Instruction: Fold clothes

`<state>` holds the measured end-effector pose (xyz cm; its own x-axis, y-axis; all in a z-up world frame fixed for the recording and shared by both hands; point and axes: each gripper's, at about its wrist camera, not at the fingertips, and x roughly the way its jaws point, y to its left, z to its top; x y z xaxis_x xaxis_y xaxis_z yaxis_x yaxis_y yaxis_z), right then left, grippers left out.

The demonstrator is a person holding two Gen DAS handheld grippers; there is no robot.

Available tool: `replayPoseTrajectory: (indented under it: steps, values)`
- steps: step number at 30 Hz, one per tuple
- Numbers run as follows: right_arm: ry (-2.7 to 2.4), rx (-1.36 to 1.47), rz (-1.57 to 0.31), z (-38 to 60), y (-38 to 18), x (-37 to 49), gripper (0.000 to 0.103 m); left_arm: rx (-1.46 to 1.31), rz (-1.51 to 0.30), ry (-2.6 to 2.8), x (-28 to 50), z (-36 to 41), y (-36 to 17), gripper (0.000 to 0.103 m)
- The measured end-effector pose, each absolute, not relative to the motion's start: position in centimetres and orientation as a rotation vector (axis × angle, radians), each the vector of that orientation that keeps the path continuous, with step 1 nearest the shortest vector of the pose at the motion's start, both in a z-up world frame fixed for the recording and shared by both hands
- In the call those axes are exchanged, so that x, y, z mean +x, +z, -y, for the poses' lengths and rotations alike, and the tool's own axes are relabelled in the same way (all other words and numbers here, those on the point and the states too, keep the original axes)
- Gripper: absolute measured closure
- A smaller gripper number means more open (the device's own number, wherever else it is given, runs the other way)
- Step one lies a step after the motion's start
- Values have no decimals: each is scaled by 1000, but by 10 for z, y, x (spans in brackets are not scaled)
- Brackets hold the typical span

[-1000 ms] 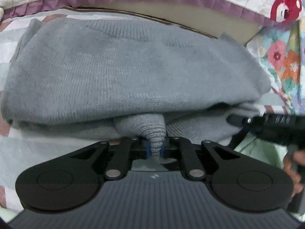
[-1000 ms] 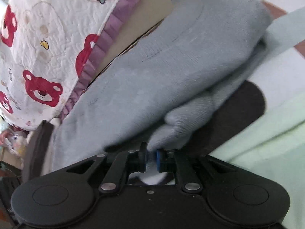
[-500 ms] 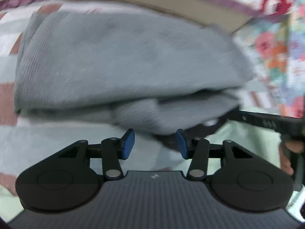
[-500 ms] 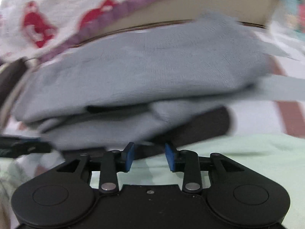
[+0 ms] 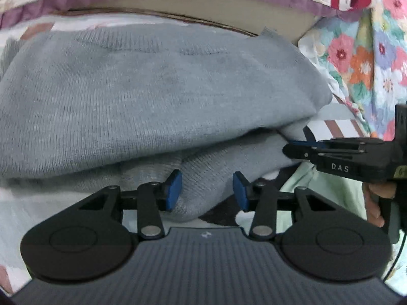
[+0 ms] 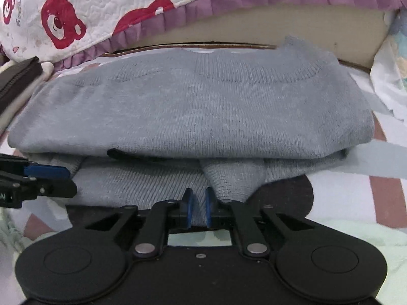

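Having let go a second ago, we hold the left claw (image 5: 206, 190) wide around the folded grey sweater's (image 5: 157, 96) edge, the right claw (image 6: 198, 209) narrowly parted around it, re-gripping.

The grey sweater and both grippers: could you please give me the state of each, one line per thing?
grey sweater: folded into a stacked bundle, lying flat on the bedding, neckline facing away.
left gripper: open, blue pads spread either side of the sweater's lower fold, not clamping.
right gripper: nearly closed, pads narrowly apart with knit at the gap; whether it is pinching is unclear.
bear-print quilt: draped over the raised edge behind the sweater.
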<state>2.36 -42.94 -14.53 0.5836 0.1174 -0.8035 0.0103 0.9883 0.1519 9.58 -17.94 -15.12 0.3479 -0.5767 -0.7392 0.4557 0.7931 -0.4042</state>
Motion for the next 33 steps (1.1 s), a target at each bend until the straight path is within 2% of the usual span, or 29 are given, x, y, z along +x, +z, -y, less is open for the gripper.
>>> replayPoseTrajectory:
  steps: [1, 3, 4, 5, 6, 7, 10, 14, 16, 17, 20, 23, 25, 26, 27, 28, 29, 31, 33]
  values:
    - [70, 167, -960, 432, -143, 24, 94, -151, -1026, -675, 97, 177, -152, 60]
    - [66, 276, -978, 445, -135, 21, 92, -177, -960, -653, 97, 158, -128, 83]
    - [54, 392, -927, 454, -128, 16, 82, -210, -885, -634, 94, 140, -110, 82]
    - [42, 508, -874, 463, -121, 12, 78, -239, -812, -614, 96, 118, -94, 77]
    - [29, 608, -823, 472, -114, 8, 63, -267, -739, -593, 98, 95, -79, 73]
    - [16, 606, -803, 480, -110, 9, 55, -260, -725, -561, 106, 81, -75, 72]
    - [-93, 457, -821, 507, -106, 18, 55, -212, -741, -470, 135, 54, -77, 72]
    - [-204, 383, -774, 549, -106, 20, 55, -213, -813, -396, 160, 56, -102, 72]
    - [-242, 324, -748, 562, -104, 25, 55, -233, -845, -360, 170, 59, -114, 64]
    - [-256, 281, -746, 567, -103, 28, 56, -243, -861, -342, 175, 60, -120, 56]
    - [-252, 129, -786, 575, -97, 46, 66, -273, -909, -287, 190, 65, -138, 49]
    - [-220, 46, -825, 576, -89, 55, 66, -324, -915, -318, 196, 60, -145, 26]
    - [-204, 15, -867, 577, -87, 61, 66, -368, -901, -375, 197, 53, -147, 34]
    - [-197, 8, -892, 577, -88, 65, 66, -389, -893, -404, 197, 50, -147, 49]
    - [-195, 13, -905, 575, -89, 69, 65, -411, -886, -433, 198, 46, -148, 78]
    - [-193, 18, -917, 574, -90, 73, 65, -380, -877, -462, 196, 44, -149, 86]
    - [-190, 23, -930, 572, -91, 78, 63, -356, -874, -492, 193, 41, -151, 87]
    - [-204, 47, -925, 570, -96, 82, 53, -413, -882, -534, 191, 32, -154, 88]
    - [-231, 82, -895, 570, -103, 84, 52, -432, -900, -567, 190, 30, -155, 88]
